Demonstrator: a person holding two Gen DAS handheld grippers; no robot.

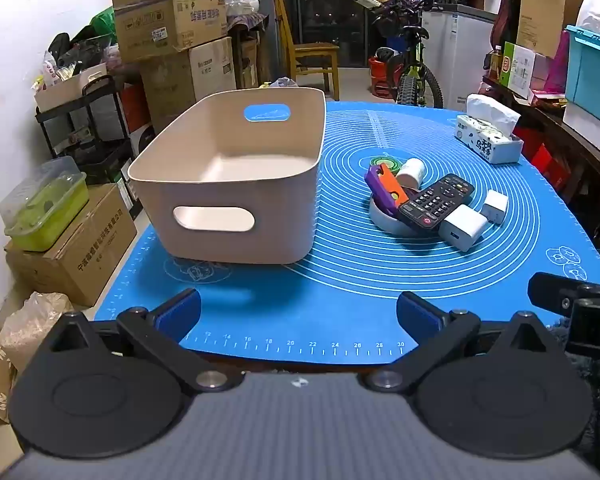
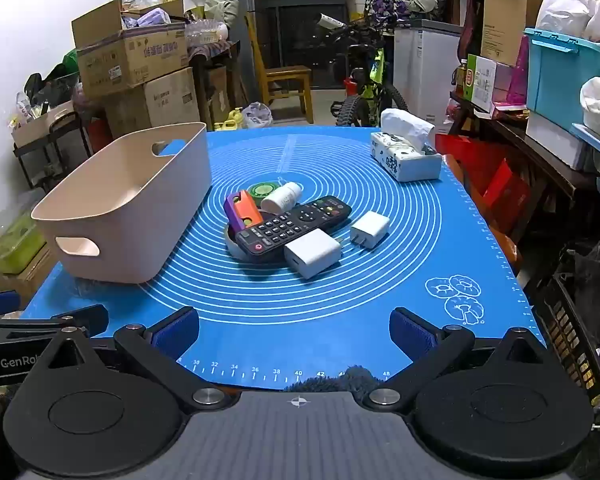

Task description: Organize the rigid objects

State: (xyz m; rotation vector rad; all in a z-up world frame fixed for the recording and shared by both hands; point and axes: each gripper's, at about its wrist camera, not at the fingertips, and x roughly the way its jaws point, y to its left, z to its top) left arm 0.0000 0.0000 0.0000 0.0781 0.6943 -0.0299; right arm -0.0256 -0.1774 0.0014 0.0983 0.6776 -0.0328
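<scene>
Beige bin [image 1: 228, 184] with handle cut-outs stands on the left of the blue ringed mat [image 1: 340, 288], its long axis running away from the cameras; just right of it, at the rings' centre, lies a cluster in which the black remote [image 2: 292, 226] slants from near-left to far-right, red button nearest, resting on a white ring and touching the larger white charger [image 2: 312, 253], with a smaller charger [image 2: 370, 229], white bottle [image 2: 282, 197], orange-purple toy [image 2: 244, 210] and green disc [image 2: 263, 190] close by. Left gripper [image 1: 298, 316] and right gripper [image 2: 294, 330] hover over the mat's near edge, tilted downward, jaws spread wide and empty. Legible writing: ruler numerals along the mat edge and "GenRo" on the neighbouring device in the right wrist view; the tissue pack [image 2: 406, 158] bears print too small to read.
</scene>
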